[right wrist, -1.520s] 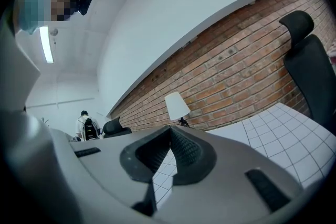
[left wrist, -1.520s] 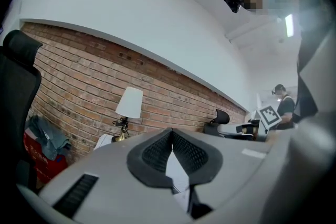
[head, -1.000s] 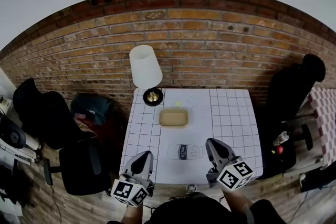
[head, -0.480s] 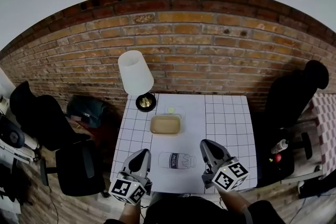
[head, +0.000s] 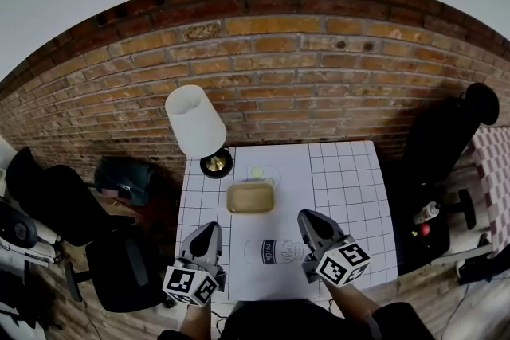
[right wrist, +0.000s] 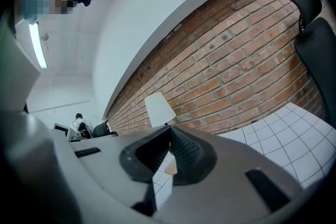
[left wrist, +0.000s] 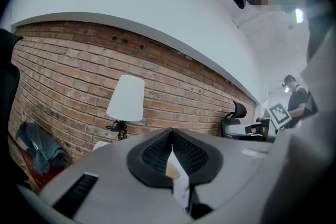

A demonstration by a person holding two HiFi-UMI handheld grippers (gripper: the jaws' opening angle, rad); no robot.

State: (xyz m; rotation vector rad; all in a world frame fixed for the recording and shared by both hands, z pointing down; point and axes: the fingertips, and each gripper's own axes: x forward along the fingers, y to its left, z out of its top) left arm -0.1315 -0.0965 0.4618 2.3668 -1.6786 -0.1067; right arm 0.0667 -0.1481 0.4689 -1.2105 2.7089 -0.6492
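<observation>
The left claw [head: 212, 232] and the right claw [head: 307, 219] are hovering over the near part of the counter [head: 351, 187], with a milk bottle [head: 275, 251] lying on its side between them. Beyond it a tan tray [head: 250, 197] is sitting, and a lamp [head: 194, 119] is standing at the far left corner by the brick wall [head: 279, 68].

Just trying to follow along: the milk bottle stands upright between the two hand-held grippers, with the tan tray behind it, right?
Not quite: the head view shows the milk bottle lying on its side, not upright. It is between the left hand-held gripper and the right hand-held gripper, with the tan tray behind it.
</observation>
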